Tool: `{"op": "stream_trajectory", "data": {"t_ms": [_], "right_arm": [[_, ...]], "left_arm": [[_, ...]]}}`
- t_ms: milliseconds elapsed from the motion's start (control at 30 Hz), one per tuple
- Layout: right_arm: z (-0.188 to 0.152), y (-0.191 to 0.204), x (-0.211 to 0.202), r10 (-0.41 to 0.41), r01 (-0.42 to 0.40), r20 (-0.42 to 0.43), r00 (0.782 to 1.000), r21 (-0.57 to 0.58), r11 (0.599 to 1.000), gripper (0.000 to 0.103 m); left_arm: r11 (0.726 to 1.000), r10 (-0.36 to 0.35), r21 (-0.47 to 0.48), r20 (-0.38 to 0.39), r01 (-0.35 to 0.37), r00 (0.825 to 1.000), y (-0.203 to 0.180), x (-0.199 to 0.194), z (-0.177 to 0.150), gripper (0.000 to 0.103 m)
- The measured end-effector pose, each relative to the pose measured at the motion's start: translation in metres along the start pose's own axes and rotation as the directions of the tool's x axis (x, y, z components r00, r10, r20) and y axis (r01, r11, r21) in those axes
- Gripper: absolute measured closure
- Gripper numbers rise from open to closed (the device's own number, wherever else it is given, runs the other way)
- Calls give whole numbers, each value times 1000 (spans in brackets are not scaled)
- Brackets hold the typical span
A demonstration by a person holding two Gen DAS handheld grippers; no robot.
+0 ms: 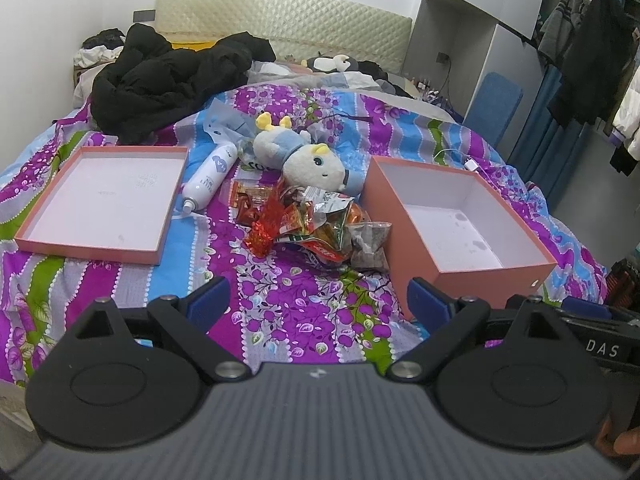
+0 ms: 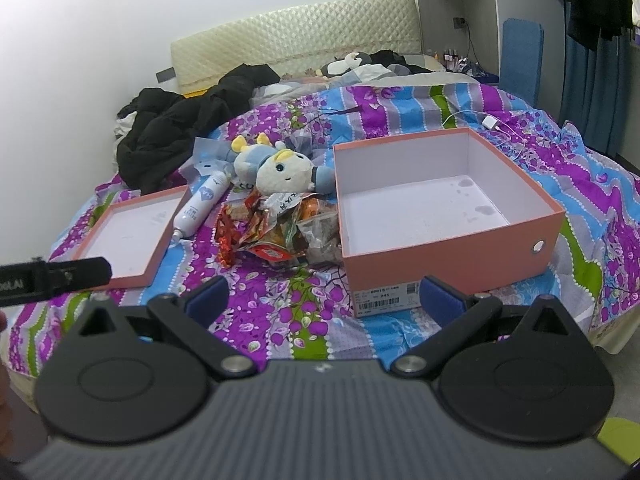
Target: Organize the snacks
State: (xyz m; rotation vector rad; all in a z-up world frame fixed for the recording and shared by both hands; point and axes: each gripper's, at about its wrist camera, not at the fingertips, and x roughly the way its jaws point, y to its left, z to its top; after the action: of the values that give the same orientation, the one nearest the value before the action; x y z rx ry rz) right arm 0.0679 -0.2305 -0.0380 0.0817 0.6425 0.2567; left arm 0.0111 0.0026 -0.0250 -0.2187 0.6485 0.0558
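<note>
Ahead of the left gripper (image 1: 318, 300), whose fingers stand wide apart and empty, a pink lid (image 1: 102, 200) lies beyond the left finger and a white spray bottle (image 1: 210, 176) just beside it. The snack pile (image 1: 316, 224) sits on the bed (image 1: 280, 296) straight beyond the gap, under a plush toy (image 1: 304, 158). The right gripper (image 2: 324, 300) is equally spread and empty, the open pink box (image 2: 444, 216) beyond its right finger, touching the snacks.
</note>
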Motion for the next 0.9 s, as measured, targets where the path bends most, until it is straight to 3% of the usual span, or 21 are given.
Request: {"op": "stream_trajectory", "data": {"t_ms": [633,800,900], "right_arm": [[-4,3,11,-2,2,-25,1000,26,1000,0],[-4,13,17,-40,40,0,999,-13,999,0],[-6,11,26,-20,21,-6,1000,19,1000,3]], "left_arm": [[1000,-11,-3,-45,11,999,14,21,-1,6],[1000,-24,2,-55,24,998,19,36,-1,6],[1000,-21,6,-59,21,998,25,50,-1,6]]}}
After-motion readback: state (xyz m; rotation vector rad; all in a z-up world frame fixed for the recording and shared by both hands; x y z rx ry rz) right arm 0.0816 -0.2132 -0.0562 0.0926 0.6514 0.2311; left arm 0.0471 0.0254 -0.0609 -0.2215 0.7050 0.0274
